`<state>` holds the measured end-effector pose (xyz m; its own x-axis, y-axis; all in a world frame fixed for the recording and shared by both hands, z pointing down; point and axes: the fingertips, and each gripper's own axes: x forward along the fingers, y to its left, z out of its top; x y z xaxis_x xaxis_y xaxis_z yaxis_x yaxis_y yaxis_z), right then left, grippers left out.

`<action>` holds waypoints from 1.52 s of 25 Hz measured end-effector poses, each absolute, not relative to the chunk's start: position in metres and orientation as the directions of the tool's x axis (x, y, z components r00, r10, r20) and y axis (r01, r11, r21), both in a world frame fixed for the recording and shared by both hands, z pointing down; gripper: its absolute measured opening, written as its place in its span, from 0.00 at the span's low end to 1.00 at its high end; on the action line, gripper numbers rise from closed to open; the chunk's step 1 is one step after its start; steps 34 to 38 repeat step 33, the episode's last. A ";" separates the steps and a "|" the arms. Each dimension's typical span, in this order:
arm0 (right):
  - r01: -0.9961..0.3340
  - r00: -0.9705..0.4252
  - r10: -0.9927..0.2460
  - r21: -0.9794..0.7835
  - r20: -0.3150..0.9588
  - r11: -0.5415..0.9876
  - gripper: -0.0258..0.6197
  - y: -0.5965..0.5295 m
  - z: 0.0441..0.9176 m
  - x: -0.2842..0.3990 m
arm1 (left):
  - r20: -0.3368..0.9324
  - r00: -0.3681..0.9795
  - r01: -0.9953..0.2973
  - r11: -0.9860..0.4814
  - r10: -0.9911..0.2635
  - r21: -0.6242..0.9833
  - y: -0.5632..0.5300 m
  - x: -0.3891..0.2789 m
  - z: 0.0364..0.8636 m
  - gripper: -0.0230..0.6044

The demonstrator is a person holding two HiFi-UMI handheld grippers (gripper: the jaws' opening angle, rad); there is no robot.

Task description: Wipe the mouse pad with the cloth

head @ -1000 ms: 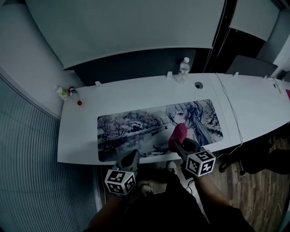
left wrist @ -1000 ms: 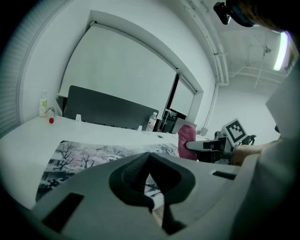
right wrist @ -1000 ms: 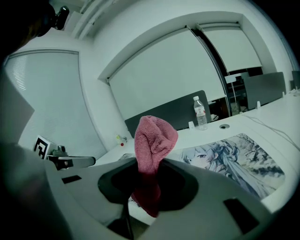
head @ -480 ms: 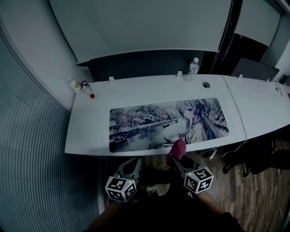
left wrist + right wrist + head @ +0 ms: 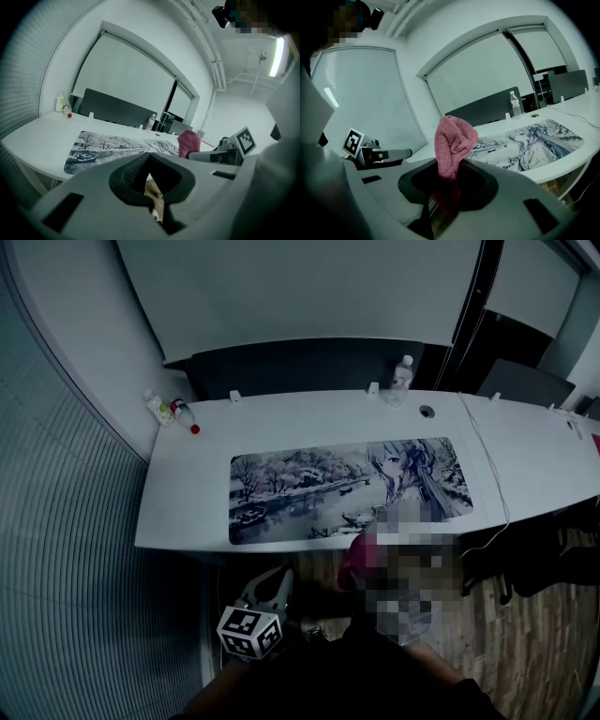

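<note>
- Cloth [image 5: 452, 140] is clamped in your right gripper [image 5: 451, 165], bunched and standing up out of the jaws toward the worktop [image 5: 187, 512]. It hangs just off the near edge, clear of the mouse pad [image 5: 309, 493].
- Your left gripper [image 5: 149, 157] is closed on nothing, low beyond the near edge.
- Mouse pad lies flat, long axis parallel to the near edge, printed figure at its right end.
- Only a small wad sticks out, so the hard jaws may scrape the print.
- Nothing pins the pad, so a firm push could slide or ruck it toward the bottle [image 5: 401, 376] at the far edge.
</note>
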<state>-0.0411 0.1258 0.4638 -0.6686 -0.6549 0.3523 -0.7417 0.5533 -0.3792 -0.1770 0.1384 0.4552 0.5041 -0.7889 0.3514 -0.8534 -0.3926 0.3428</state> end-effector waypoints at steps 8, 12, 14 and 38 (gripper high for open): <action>-0.723 -0.690 -0.629 -0.372 0.357 0.582 0.22 0.134 0.464 -0.047 | 0.338 0.493 -0.857 -0.382 -0.802 0.346 0.139 -0.177 0.452 0.04; -0.722 -0.692 -0.627 -0.367 0.359 0.587 0.22 0.134 0.463 -0.043 | 0.339 0.497 -0.855 -0.385 -0.798 0.348 0.139 -0.171 0.453 0.04; -0.723 -0.690 -0.627 -0.370 0.361 0.583 0.22 0.134 0.464 -0.041 | 0.340 0.498 -0.855 -0.385 -0.798 0.348 0.140 -0.169 0.454 0.04; -0.732 -0.680 -0.637 -0.367 0.362 0.574 0.22 0.135 0.462 -0.033 | 0.344 0.498 -0.856 -0.386 -0.796 0.344 0.143 -0.163 0.454 0.04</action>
